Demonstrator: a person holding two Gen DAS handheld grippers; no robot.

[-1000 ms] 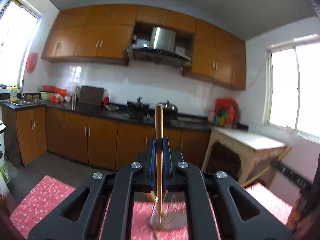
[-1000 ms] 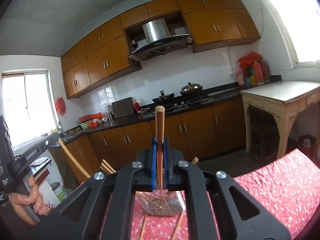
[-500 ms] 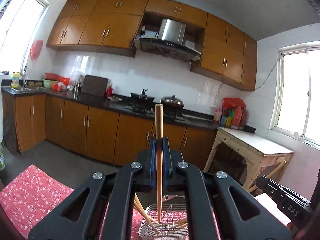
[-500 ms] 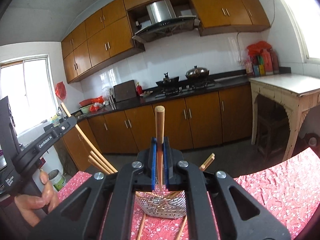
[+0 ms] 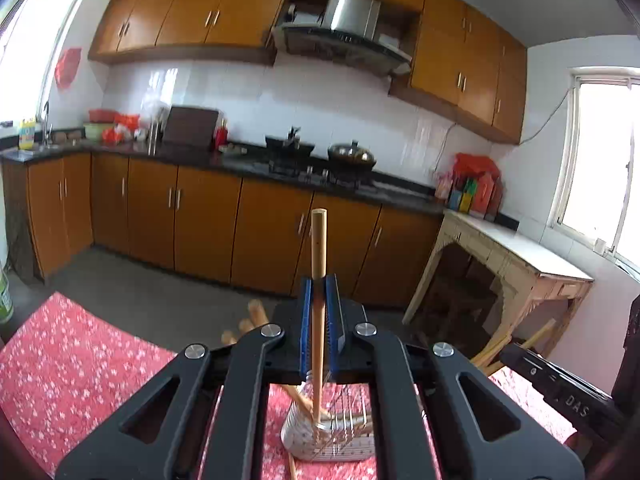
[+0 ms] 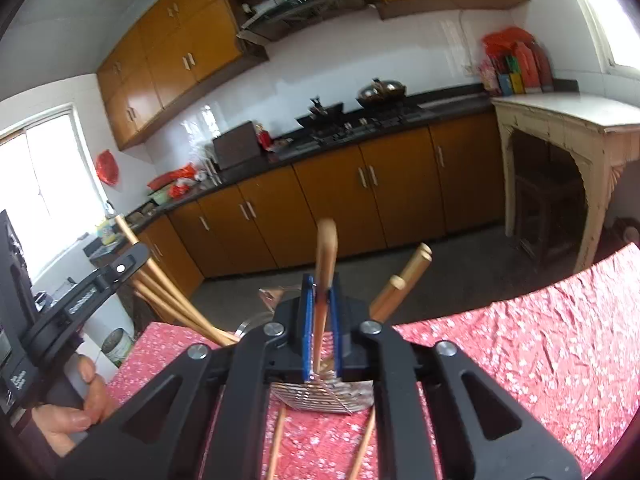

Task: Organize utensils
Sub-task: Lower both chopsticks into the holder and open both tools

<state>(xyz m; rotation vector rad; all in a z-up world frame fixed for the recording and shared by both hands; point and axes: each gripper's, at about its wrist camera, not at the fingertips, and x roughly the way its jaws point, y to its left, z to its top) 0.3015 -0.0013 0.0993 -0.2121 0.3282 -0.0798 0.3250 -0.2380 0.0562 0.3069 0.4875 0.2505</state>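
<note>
Wire basket (image 5: 328, 436) on red floral cloth (image 5: 76, 376). Left gripper (image 5: 319, 320) clamped on upright chopstick (image 5: 318, 280), tip inside basket. Right gripper (image 6: 320, 320) clamped on blurred chopstick (image 6: 325, 264) above basket. Two loose chopsticks (image 6: 276, 444) on cloth before basket.

The left gripper (image 5: 319, 336) and right gripper (image 6: 320, 328) each pinch something thin; the right looks motion-blurred.
</note>
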